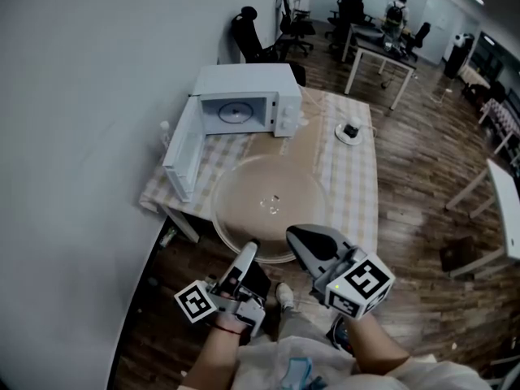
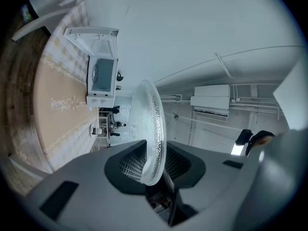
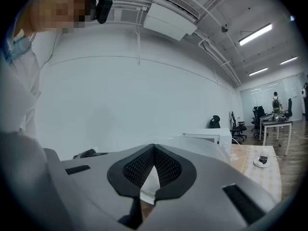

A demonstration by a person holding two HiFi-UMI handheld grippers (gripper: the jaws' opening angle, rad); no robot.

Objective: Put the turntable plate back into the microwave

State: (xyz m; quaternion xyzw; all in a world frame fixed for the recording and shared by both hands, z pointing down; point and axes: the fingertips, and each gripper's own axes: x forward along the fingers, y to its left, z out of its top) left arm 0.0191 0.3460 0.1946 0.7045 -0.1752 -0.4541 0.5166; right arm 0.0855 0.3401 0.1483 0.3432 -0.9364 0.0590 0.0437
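We see the glass plate (image 1: 272,205) held up in the air, roughly flat, over the near end of the bench (image 1: 353,177) and well short of the microwave (image 1: 244,96). The left gripper (image 1: 244,258) has its jaws pinching the plate's beaded near rim, one above and one below. The right gripper (image 1: 299,238) lies at the same near rim, just beside the left one. Its jaws are pressed together at the tips, and a pale strip shows through the slot behind them. We cannot tell whether they touch the plate.

The bench wears a checked cloth with a tan runner (image 1: 276,149) down its middle. At its far end the white microwave stands with its door (image 1: 183,149) swung wide to the left, and we make out a round part inside. A small white dish (image 1: 349,132) with something dark on it sits to the right of the microwave.

The bench stands against a plain white wall (image 1: 81,96) on a dark wooden floor (image 1: 422,210). Beyond it we see black office chairs (image 1: 248,31), a white desk (image 1: 382,55) and a person (image 1: 396,10) far off. The right gripper view shows an air conditioner (image 3: 171,16) high on the wall and strip lights (image 3: 255,34) on the ceiling.
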